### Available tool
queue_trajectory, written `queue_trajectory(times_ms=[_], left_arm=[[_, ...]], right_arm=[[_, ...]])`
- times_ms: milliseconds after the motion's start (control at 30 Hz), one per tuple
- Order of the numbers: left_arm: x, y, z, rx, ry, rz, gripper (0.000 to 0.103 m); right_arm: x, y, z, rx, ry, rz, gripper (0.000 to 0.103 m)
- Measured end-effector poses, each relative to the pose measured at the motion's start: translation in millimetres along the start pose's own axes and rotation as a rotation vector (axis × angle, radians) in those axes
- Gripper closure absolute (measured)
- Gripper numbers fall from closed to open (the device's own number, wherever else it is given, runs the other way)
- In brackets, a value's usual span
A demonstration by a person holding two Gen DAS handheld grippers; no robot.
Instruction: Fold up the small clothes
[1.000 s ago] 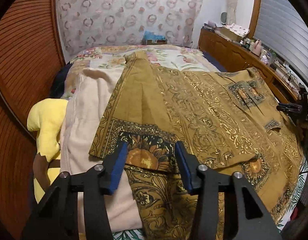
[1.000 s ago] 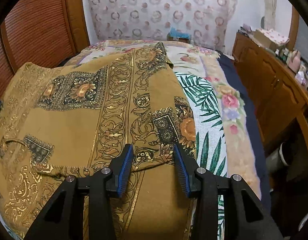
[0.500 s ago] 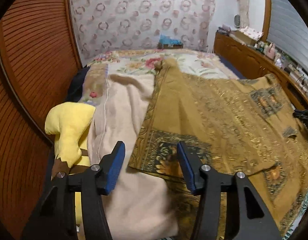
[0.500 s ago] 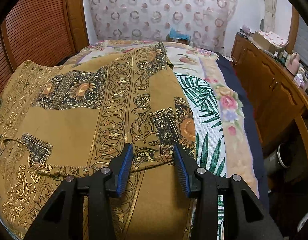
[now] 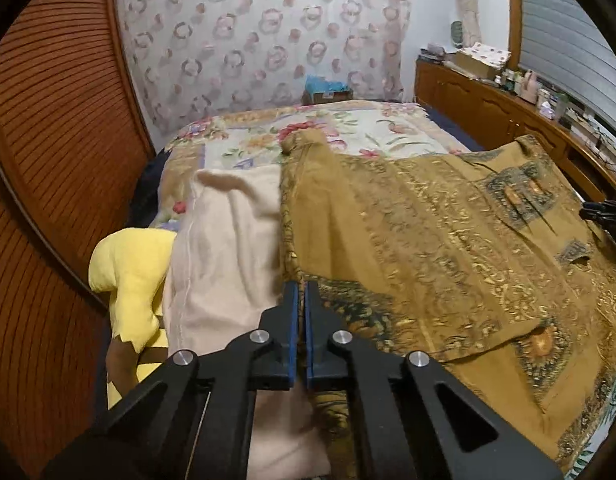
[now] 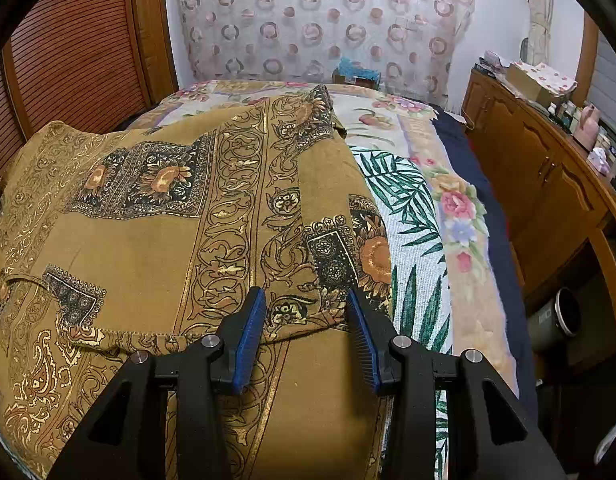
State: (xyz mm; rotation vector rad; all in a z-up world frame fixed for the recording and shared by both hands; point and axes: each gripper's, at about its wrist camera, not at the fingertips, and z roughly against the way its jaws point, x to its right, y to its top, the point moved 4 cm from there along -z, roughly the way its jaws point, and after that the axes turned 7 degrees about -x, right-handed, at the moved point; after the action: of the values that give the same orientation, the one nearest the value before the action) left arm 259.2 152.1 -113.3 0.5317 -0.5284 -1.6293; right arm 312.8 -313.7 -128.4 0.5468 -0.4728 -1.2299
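1. left gripper (image 5: 301, 292) has its blue pads pressed together, apparently pinching the near left corner of the brown patterned garment (image 5: 427, 240), which lies straight ahead of it and off to its right.
2. right gripper (image 6: 306, 320) stands wide open, holding nothing; its fingers straddle the folded hem of the same garment (image 6: 212, 216) at the right corner.
3. garment's long axis runs away from both grippers toward the far wall, so each claw sits at one near corner.
4. garment lies spread on the bed's floral cover (image 6: 459, 208), over a beige blanket (image 5: 228, 248) beside a yellow plush (image 5: 128, 276).
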Motion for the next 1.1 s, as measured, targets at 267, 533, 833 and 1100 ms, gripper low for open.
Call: queue_trajectory(times_ms=[267, 533, 833, 1100], left_arm=[[1.3, 4.0, -5.6, -0.032, -0.006, 0.017, 0.101], [3.8, 10.0, 10.6, 0.015, -0.039, 0.024, 0.101], [21.3, 21.8, 57.8, 0.134, -0.088, 0.023, 0.101], [30.7, 20.2, 94.9, 0.195, -0.131, 0.016, 0.101]], right_arm=[[0.7, 0.8, 3.7, 0.001, -0.008, 0.006, 0.059], [-5.6, 7.5, 11.7, 0.017, 0.034, 0.027, 0.097], [-18.3, 22.1, 60.8, 0.162, 0.039, 0.058, 0.099], [-22.0, 14.2, 116.2, 0.257, 0.059, 0.085, 0.099]])
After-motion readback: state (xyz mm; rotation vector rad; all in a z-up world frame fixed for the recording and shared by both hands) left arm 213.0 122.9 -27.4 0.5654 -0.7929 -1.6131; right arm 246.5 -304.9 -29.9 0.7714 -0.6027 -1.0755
